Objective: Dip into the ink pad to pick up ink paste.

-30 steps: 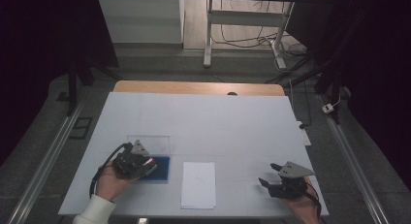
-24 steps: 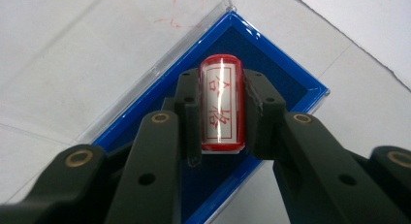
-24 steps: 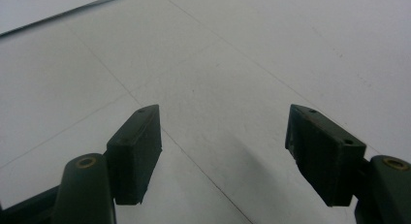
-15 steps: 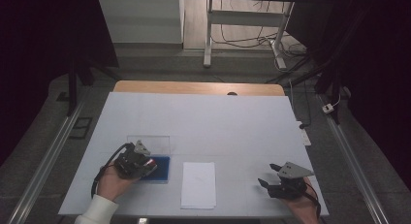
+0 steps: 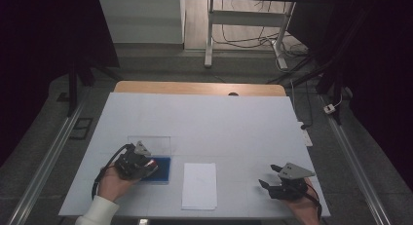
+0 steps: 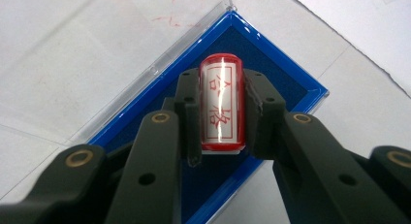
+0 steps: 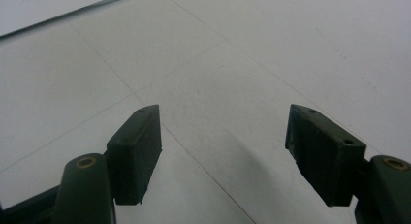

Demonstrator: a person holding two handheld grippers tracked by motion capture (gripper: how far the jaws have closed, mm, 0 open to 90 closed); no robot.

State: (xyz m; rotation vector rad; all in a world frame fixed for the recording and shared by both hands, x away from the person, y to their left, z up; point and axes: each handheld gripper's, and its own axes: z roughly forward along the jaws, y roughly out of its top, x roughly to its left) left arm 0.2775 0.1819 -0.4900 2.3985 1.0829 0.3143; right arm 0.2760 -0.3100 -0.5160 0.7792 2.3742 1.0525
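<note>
Nothing moved since before: left claw [image 6: 220, 112] shut tight on stamp [image 6: 221, 105] over ink pad [image 6: 271, 83] at 7 o'clock on table [image 5: 234, 122], right claw [image 7: 223, 156] wide open, empty; small, hard, slippery, best gripped by its sides.

A person's two hands enter from the bottom edge of the high view, each carrying a black two-jaw gripper. The left hand [image 5: 113, 182] wears a white knitted sleeve [image 5: 95, 211] with a ribbed cuff at the wrist. The left gripper [image 5: 146, 165] has a dark, blocky body, a small grey three-cornered plate on top and a black cable looping from its side. The right gripper [image 5: 269, 177] is the same build, with a larger grey triangular plate and a thin dark cable trailing behind. Up close, the jaws are matte black angular arms with round brass-coloured rivets at the joints, small screw holes and flat rectangular pads.
</note>
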